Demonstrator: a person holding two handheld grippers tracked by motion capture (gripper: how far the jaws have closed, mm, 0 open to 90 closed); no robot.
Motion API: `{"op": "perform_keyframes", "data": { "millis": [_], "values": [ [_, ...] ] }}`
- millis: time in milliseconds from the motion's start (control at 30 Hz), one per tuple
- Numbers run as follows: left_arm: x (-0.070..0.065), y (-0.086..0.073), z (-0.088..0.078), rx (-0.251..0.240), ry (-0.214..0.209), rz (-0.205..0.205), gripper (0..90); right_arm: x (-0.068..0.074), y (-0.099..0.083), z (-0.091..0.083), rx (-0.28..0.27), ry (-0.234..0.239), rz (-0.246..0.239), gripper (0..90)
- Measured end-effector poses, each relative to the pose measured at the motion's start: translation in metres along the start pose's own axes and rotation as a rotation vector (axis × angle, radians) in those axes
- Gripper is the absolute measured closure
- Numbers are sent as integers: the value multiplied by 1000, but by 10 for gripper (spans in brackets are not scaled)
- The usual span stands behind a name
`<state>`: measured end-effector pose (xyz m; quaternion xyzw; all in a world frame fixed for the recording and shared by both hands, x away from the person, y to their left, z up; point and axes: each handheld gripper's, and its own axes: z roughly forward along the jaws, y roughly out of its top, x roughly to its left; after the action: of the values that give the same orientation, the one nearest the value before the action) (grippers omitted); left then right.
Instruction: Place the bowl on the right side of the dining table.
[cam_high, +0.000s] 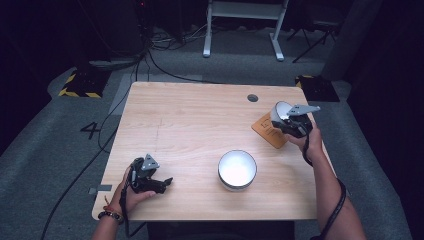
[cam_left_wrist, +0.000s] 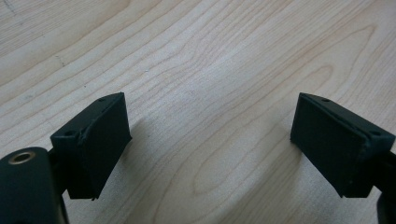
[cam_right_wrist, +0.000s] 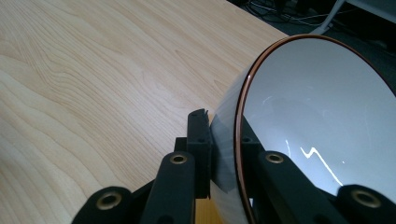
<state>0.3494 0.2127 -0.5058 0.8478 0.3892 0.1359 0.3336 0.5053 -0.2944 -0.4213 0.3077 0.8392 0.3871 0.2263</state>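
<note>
Right tongs (cam_right_wrist: 219, 154) clamped on rim of small bowl (cam_right_wrist: 317, 126), bowl tilted, lifted above orange mat (cam_high: 267, 131). Left tongs (cam_left_wrist: 210, 140) spread wide, empty, low over bare bench (cam_left_wrist: 196, 56). Larger bowl (cam_high: 237, 169) between both tongs. Judgement: pick done, placement pending; destination unclear.

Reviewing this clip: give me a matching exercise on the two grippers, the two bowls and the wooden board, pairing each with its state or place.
Things:
1. left gripper
2. right gripper
3. bowl near the front edge
4. wooden board

States:
A. lies flat under the raised, tilted bowl
B. open over bare table
C. stands upright, untouched
D. shut on a bowl's rim

Pairs: 1-B, 2-D, 3-C, 4-A
</note>
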Motion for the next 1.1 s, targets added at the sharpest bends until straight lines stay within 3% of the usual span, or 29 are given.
{"op": "perform_keyframes", "data": {
  "millis": [200,1033,1100],
  "values": [
    [0,0,0,-1,0,0,119,-4,-4,9,28,-8,19,819],
    [0,0,0,-1,0,-1,119,-7,-13,37,151,-40,1,817],
    [0,0,0,0,0,0,119,-5,-12,38,148,-43,28,817]
  ]
}}
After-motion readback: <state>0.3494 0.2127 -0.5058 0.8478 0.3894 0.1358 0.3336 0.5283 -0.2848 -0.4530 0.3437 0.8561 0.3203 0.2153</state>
